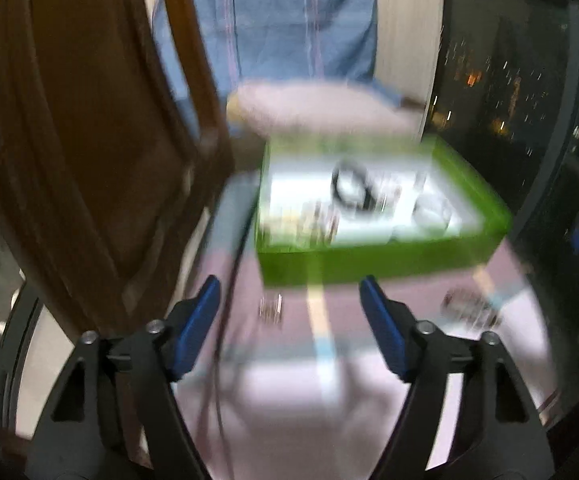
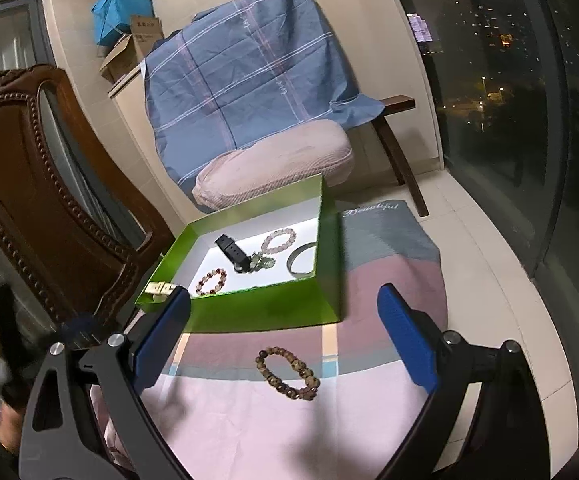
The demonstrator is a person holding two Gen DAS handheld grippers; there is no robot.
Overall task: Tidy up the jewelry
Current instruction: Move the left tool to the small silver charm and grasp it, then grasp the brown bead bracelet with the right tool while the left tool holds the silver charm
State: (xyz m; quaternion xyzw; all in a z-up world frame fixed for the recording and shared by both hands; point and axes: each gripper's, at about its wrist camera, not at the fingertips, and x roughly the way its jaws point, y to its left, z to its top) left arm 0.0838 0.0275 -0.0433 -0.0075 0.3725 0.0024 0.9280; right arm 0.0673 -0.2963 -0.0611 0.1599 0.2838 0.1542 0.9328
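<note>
We note a striped pink and grey cloth (image 2: 389,280) spread on the tiled floor, with a blue plaid sheet (image 2: 245,80) draped at the far wall and a pink pillow (image 2: 273,168) below it. A carved wooden chair (image 2: 29,184) stands at left. On the cloth's far part sits the green box (image 2: 269,308), open, white inside. In it: a black watch strap (image 2: 231,250) mid-box, a pink bead bracelet (image 2: 278,240) far right, a dark bangle (image 2: 301,260) against the right wall, a red bead bracelet (image 2: 211,282) near left. A brown bead bracelet (image 2: 287,374) lies on the cloth, nearer than the box.

Right gripper (image 2: 285,344) spread wide, empty, the brown bracelet between its fingers (image 2: 407,340) in view. Left gripper (image 1: 289,320) also spread, empty; its view is badly smeared, possibly a small item (image 1: 271,309) on the cloth near the box (image 1: 369,264).
</note>
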